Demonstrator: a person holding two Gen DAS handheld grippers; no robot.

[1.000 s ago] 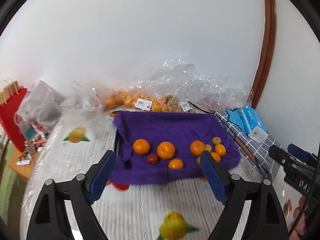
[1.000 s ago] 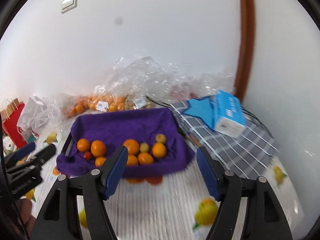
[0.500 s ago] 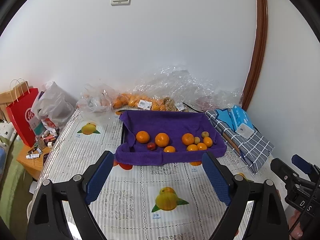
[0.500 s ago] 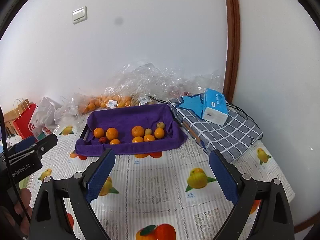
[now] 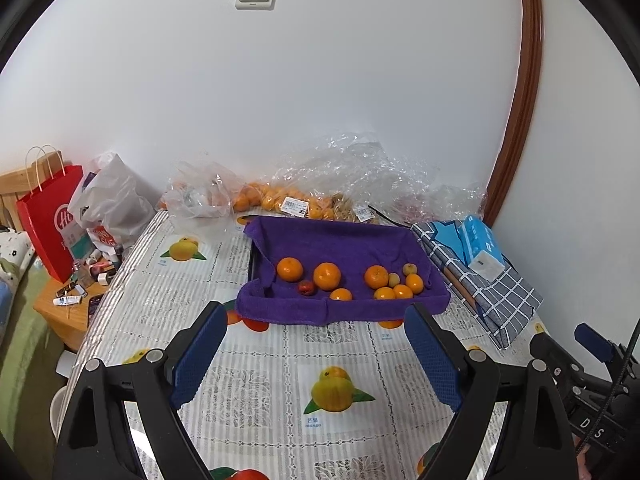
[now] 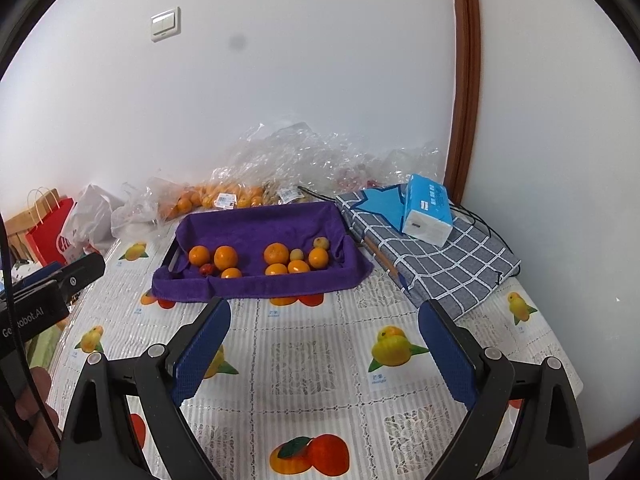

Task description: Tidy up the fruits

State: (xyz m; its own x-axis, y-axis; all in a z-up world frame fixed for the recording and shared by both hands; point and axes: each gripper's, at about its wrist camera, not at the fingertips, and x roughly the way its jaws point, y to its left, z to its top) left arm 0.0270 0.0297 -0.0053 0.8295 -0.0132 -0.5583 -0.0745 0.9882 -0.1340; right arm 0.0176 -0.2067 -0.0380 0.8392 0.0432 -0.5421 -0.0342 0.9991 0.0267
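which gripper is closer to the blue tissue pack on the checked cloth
Right. The right gripper hangs over the table just short of the tissue pack, which lies ahead to its right. The left gripper sits farther left, beyond the right one.

A deep purple towel [image 5: 340, 244] lines the tray, holding bright orange mandarins [image 5: 327, 275], a small red fruit [image 5: 306, 288] and pale yellow-green ones [image 5: 394, 279]. The tablecloth [image 6: 304, 356] is white-grey lace pattern with printed yellow mangoes and orange fruit. At its right edge lies a grey cloth [image 6: 440, 264] with white checks, under a light blue tissue pack [image 6: 428, 210]. A red paper bag [image 5: 50, 220] stands beyond the left edge.
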